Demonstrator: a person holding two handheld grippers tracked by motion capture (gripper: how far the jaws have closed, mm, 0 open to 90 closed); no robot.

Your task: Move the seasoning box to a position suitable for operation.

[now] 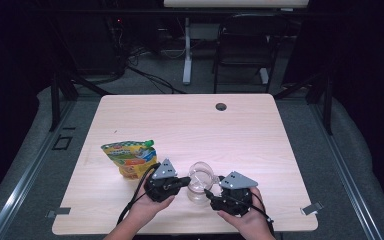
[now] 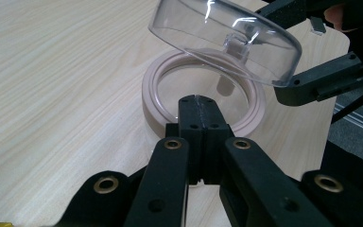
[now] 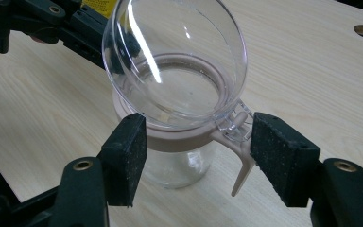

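Jaws: left gripper [image 2: 198, 101] pinched together at jar [image 3: 179, 161] rim, right gripper [image 3: 196, 142] apart flanking lid [image 3: 175, 61] hinge; near table [image 1: 190, 120] front edge; lid-opening underway, next likely swinging lid fully back.

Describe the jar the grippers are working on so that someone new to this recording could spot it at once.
On the light wooden table, look at the near edge, between the left gripper and the right gripper. The jar there is clear, with a beige ring around its mouth and a clear domed lid tilted open. The only other item, a colourful pouch, lies to its left.
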